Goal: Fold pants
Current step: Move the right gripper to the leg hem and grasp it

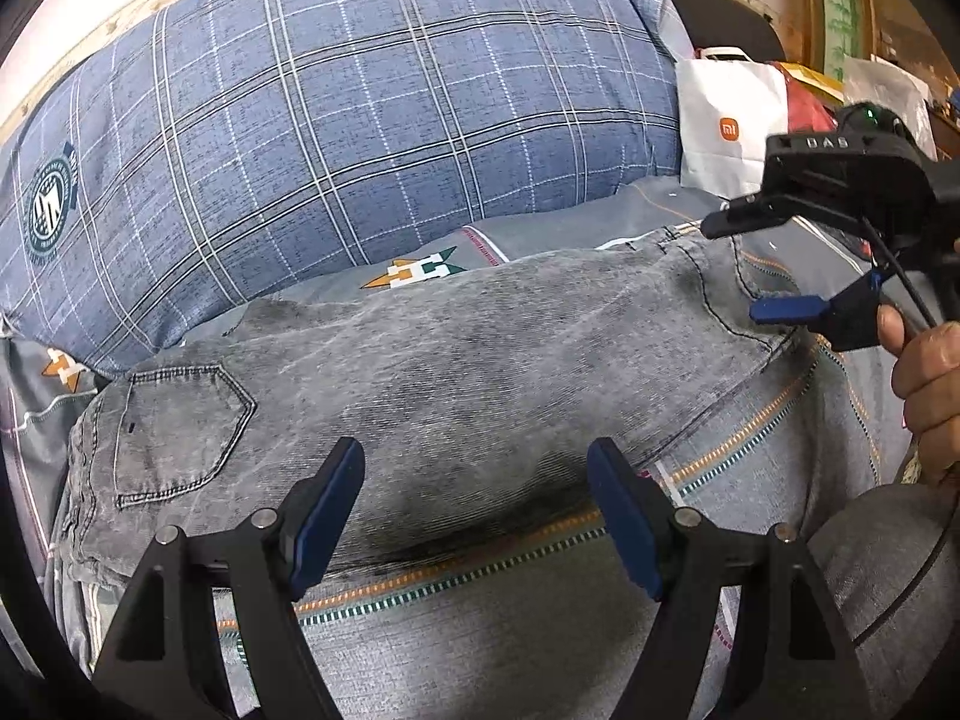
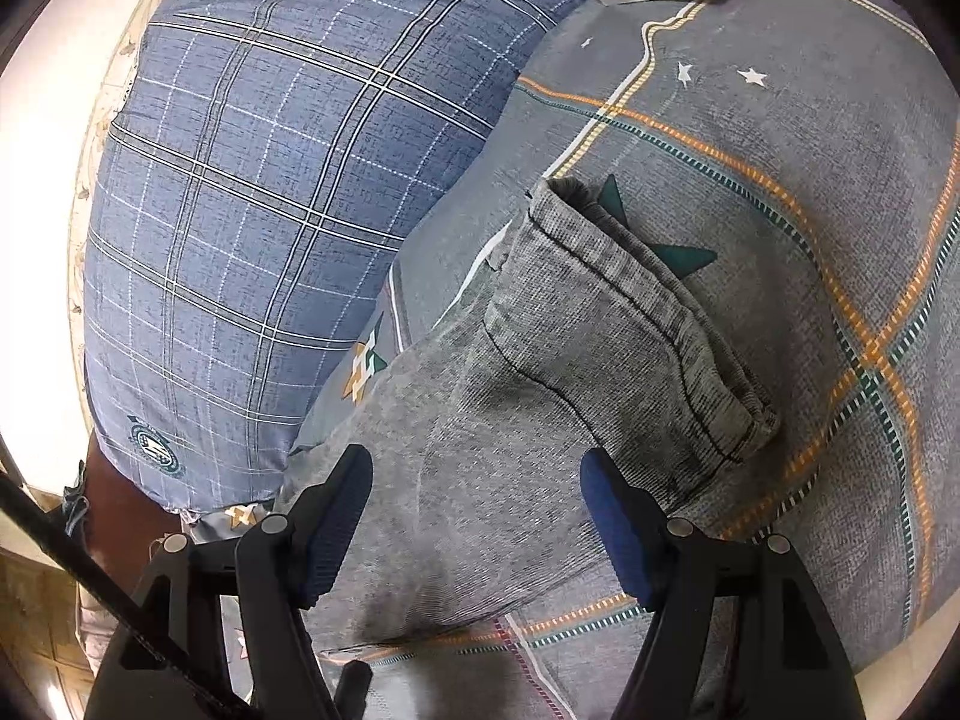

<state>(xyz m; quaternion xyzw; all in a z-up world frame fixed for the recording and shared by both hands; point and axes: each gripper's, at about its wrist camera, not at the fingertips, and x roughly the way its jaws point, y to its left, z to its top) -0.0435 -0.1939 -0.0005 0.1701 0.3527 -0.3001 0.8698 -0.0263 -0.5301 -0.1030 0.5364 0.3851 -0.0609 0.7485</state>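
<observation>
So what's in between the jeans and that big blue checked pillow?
Only the grey patterned bedsheet: a strip of it, with an orange and green star print, separates the jeans from the pillow. The left wrist view shows it best.

I am in a bedroom at home: I work over a bed spread with a grey patterned sheet (image 2: 780,138), and a big blue plaid pillow (image 1: 360,108) lies against the wall. A white shopping bag (image 1: 729,120) (orange logo on its side) sits at the bed's edge, with household clutter (image 1: 870,78) behind it.
</observation>
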